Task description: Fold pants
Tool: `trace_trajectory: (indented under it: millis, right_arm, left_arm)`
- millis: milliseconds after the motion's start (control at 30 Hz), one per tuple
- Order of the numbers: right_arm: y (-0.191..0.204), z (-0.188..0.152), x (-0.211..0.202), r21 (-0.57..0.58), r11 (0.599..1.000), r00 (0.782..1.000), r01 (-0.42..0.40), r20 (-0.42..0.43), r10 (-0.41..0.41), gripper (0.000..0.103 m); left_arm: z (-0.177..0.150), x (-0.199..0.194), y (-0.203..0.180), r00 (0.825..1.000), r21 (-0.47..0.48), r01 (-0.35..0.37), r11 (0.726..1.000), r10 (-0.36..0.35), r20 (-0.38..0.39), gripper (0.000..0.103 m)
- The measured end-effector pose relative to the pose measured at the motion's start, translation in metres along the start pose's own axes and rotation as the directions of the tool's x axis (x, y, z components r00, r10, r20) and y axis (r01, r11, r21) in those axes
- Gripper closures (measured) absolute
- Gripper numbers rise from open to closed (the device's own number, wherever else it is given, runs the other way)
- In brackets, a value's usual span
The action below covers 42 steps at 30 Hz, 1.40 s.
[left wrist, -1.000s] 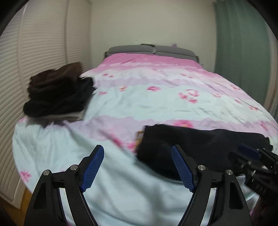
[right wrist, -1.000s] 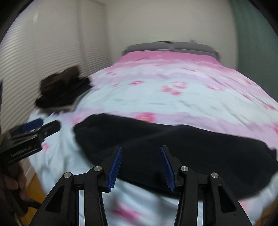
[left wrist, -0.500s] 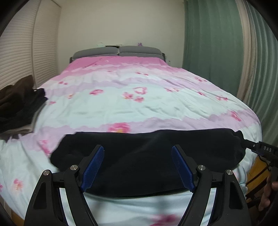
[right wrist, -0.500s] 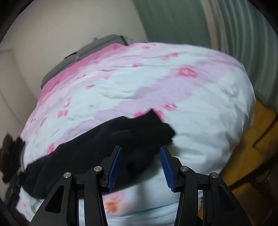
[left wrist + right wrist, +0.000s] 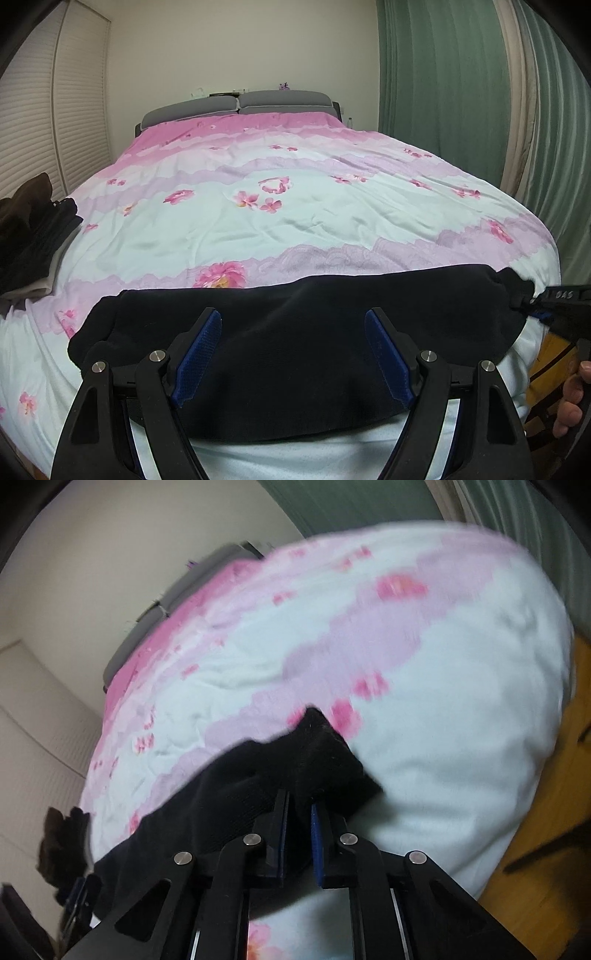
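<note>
Black pants (image 5: 295,332) lie folded lengthwise across the near edge of the bed. My left gripper (image 5: 293,358) is open, its fingers spread over the middle of the pants, holding nothing. My right gripper (image 5: 298,812) is shut on the right end of the pants (image 5: 314,753); in the left wrist view it shows at the far right (image 5: 554,295), pinching that end.
The bed has a pink and pale blue flowered cover (image 5: 295,206). A pile of dark clothes (image 5: 33,229) sits at the bed's left edge. Green curtains (image 5: 443,74) hang at the right. Wooden floor (image 5: 535,830) lies right of the bed.
My right gripper has closed on the right end of the pants. My left gripper has swung right from the clothes pile and now faces the middle of the pants.
</note>
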State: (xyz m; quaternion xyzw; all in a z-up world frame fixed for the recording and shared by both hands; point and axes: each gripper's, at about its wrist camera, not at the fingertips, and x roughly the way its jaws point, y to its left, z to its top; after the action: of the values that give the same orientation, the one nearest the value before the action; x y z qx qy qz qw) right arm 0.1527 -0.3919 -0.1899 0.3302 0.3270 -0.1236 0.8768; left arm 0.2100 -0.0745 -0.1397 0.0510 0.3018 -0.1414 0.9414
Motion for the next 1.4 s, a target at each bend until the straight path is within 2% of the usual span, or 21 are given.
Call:
trace_trajectory:
  millis: [67,133,167,233,267,300,400,467,533,667,733,800,867,933,1033,1067,1133,1200,1333,1367,1400]
  right_arm:
    - [0.007,0.006,-0.010,-0.047,0.999,0.998,0.012,0.062,-0.009,0.093]
    - [0.006,0.013,-0.012,-0.062,0.997,0.996,0.038,0.085,-0.033,0.096]
    - [0.001,0.014,-0.009,-0.046,0.997,0.996,0.060,0.075,-0.056,0.096]
    - [-0.008,0.011,0.010,-0.031,0.995,0.995,0.097,-0.019,-0.097,0.096]
    - [-0.015,0.006,0.023,0.001,0.995,0.991,0.098,-0.094,-0.097,0.096]
    - [-0.018,0.003,0.028,0.015,0.995,0.987,0.100,-0.125,-0.097,0.095]
    - [-0.010,0.004,0.018,-0.014,0.994,0.990,0.112,-0.084,-0.113,0.094]
    - [0.003,0.005,0.010,-0.078,0.985,0.987,0.152,-0.043,-0.155,0.087]
    - [0.011,0.004,-0.002,-0.116,0.980,0.986,0.164,-0.003,-0.166,0.072]
    - [0.035,0.015,-0.023,-0.209,0.975,0.996,0.081,0.046,-0.073,0.071]
    - [0.061,0.028,-0.021,-0.300,0.954,1.000,-0.017,0.019,0.024,0.071]
    - [0.090,0.044,-0.011,-0.375,0.913,0.987,-0.163,-0.067,0.149,0.071]
    - [0.120,0.059,0.007,-0.424,0.855,0.953,-0.298,-0.176,0.245,0.071]
    - [0.155,0.067,0.028,-0.507,0.776,0.925,-0.375,-0.268,0.271,0.071]
    - [0.207,0.063,0.071,-0.645,0.572,0.854,-0.507,-0.465,0.233,0.071]
    - [0.223,0.060,0.089,-0.679,0.488,0.827,-0.548,-0.527,0.195,0.071]
    - [0.236,0.054,0.111,-0.724,0.393,0.815,-0.567,-0.563,0.139,0.071]
    - [0.248,0.052,0.134,-0.758,0.300,0.807,-0.580,-0.585,0.082,0.071]
    - [0.257,0.045,0.164,-0.735,0.123,0.742,-0.667,-0.669,0.026,0.071]
    - [0.258,0.040,0.170,-0.718,0.057,0.719,-0.694,-0.695,0.004,0.071]
    - [0.259,0.035,0.173,-0.713,0.017,0.713,-0.701,-0.702,-0.009,0.071]
  left_arm:
    - [0.001,0.002,-0.002,1.000,0.004,-0.003,1.000,0.003,0.003,0.023]
    - [0.000,0.002,-0.002,1.000,0.004,-0.001,1.000,0.001,0.002,0.023]
    - [0.000,0.002,-0.003,1.000,0.006,-0.001,1.000,0.001,0.003,0.023]
    - [-0.001,0.004,-0.003,1.000,0.014,-0.001,1.000,0.001,-0.003,0.023]
    - [-0.002,0.004,-0.003,1.000,0.015,-0.002,1.000,0.002,-0.007,0.023]
    - [-0.003,0.005,-0.003,1.000,0.014,-0.001,1.000,0.001,-0.010,0.023]
    - [-0.005,0.006,-0.001,1.000,0.013,0.002,1.000,-0.002,-0.018,0.023]
    - [-0.006,0.005,0.001,1.000,0.014,0.000,1.000,0.000,-0.019,0.023]
    - [-0.006,0.003,0.006,1.000,0.008,-0.005,1.000,0.005,-0.019,0.023]
    - [-0.001,-0.003,0.016,1.000,-0.015,-0.017,1.000,0.017,-0.011,0.023]
    - [0.003,-0.006,0.022,1.000,-0.034,-0.023,0.999,0.023,-0.001,0.023]
    - [0.008,-0.009,0.025,0.999,-0.053,-0.035,0.998,0.035,0.013,0.023]
    - [0.015,-0.009,0.030,0.998,-0.079,-0.061,0.995,0.063,0.023,0.022]
    - [0.020,-0.008,0.035,0.995,-0.108,-0.092,0.990,0.096,0.027,0.017]
    - [0.029,-0.003,0.047,0.989,-0.182,-0.136,0.974,0.144,0.033,0.011]
    - [0.033,0.000,0.052,0.986,-0.209,-0.152,0.966,0.162,0.028,0.011]
    - [0.039,0.007,0.060,0.982,-0.270,-0.180,0.946,0.189,0.005,0.010]
    - [0.042,0.014,0.064,0.976,-0.326,-0.214,0.921,0.219,-0.024,0.005]
    - [0.039,0.030,0.055,0.950,-0.367,-0.312,0.877,0.297,-0.097,0.005]
    - [0.037,0.034,0.052,0.943,-0.365,-0.332,0.870,0.313,-0.112,0.005]
    - [0.036,0.039,0.047,0.937,-0.362,-0.349,0.865,0.323,-0.132,0.005]
